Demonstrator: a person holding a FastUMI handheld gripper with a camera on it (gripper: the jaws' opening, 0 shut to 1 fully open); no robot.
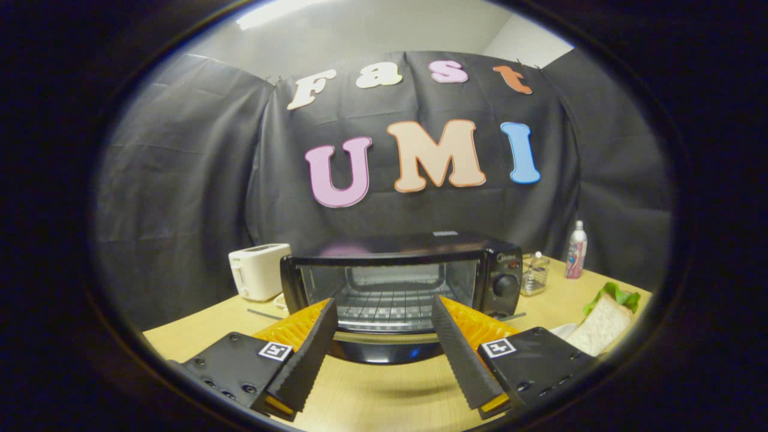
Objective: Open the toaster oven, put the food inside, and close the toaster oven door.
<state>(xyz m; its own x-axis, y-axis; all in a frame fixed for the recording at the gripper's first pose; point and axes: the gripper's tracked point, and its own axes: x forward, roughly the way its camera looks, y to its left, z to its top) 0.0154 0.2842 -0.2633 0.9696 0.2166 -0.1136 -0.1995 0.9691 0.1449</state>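
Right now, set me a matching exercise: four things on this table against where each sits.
Things:
1. toaster oven
2. white toaster
3. bottle
4. sandwich

Places:
A. far back on the table, right of the glass jar
B. just ahead of the open tool, door down
C. near edge, right of the tool's fingers
D. left of the oven, by the black cloth

Pairs: 1-B, 2-D, 3-A, 4-C
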